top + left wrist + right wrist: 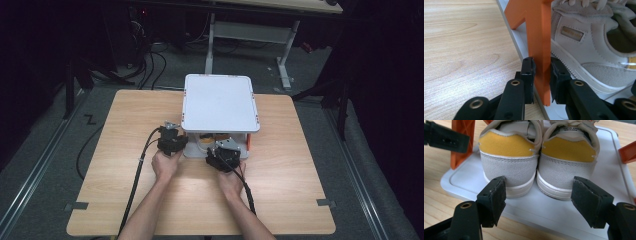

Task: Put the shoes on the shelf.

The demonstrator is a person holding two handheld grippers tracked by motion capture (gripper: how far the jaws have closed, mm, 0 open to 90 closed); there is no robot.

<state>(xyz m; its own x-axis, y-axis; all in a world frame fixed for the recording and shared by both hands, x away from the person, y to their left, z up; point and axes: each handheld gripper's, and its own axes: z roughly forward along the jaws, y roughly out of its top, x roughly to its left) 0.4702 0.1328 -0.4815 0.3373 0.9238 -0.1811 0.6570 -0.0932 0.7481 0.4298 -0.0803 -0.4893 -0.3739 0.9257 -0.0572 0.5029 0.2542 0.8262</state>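
Shoes point(536, 167) sit heel-out on the lower tray point(461, 180) of a small rack on the table point(125, 150), under its white top point(220, 102). Left gripper point(541, 75) is clamped on the orange post point(539, 37) at the rack's seven o'clock corner, steadying it. Right gripper point(537, 200) is spread wide, straddling both heels. Judged step: grasping the pair; next, advance and squeeze evenly.

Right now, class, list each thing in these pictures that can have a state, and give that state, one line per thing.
left gripper: shut on the orange post.
orange post: upright, clamped between the jaws.
right gripper: open, jaws either side of the two heels, not touching.
pair of shoes: standing side by side on the lower tray, heels toward the right gripper.
lower tray: flat on the table.
white top tray: raised above the shoes.
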